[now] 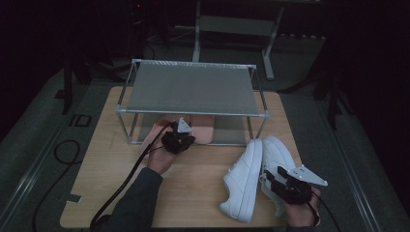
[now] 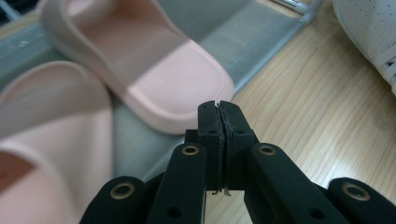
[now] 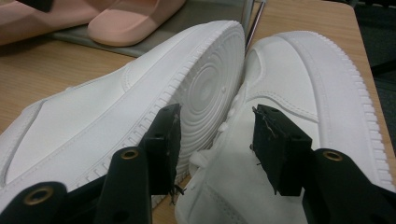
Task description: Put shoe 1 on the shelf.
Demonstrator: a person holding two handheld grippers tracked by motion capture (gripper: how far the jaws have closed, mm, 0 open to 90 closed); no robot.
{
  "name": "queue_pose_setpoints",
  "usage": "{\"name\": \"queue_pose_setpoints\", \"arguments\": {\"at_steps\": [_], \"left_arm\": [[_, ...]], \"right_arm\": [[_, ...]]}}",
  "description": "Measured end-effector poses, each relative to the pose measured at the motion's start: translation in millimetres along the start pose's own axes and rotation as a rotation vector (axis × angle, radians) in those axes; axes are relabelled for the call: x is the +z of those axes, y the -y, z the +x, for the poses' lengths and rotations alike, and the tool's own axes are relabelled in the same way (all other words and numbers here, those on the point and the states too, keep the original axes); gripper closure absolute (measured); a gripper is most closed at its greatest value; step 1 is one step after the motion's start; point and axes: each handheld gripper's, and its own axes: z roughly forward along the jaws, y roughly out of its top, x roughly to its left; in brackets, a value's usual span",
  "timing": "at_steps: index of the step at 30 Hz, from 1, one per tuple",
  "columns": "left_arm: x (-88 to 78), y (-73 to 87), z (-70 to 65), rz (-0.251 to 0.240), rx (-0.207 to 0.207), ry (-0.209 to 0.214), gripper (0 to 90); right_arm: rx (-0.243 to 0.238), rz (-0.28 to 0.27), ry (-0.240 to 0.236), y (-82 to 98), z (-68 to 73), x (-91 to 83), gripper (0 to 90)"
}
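Left gripper point(image 2: 218, 109) of mine has its jaws pressed together with nothing between them, just in front of the two pale pink rubber slide sandals point(image 2: 140, 60) that lie side by side on the grey lower shelf point(image 2: 261, 42) of the metal-framed shoe rack point(image 1: 191, 112). My right gripper point(image 3: 215, 122) has its jaws spread wide around the edge of one smooth white leather sneaker point(image 3: 289, 130), which sits on its sole on the light wooden tabletop point(image 1: 193, 179). Its pads do not visibly press on the shoe. A second white sneaker point(image 3: 116, 112) lies tipped on its side, just beside the first, its ridged sole turned toward it and touching it near the toe.
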Motion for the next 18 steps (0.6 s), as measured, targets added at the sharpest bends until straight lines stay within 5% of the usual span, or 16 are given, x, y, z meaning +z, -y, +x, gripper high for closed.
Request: {"name": "queue_pose_setpoints", "arguments": {"at_steps": [10, 18], "left_arm": [[-28.8, 26.3, 18.4, 0.022, -0.04, -0.058, 87.6], [-44.1, 51.9, 36.6, 0.033, -0.114, -0.099, 87.3]], "right_arm": [[-0.003, 0.003, -0.002, -0.3, 1.2, 0.6, 51.1], [-0.005, 0.005, -0.002, -0.4, 1.6, 0.5, 51.1]]}}
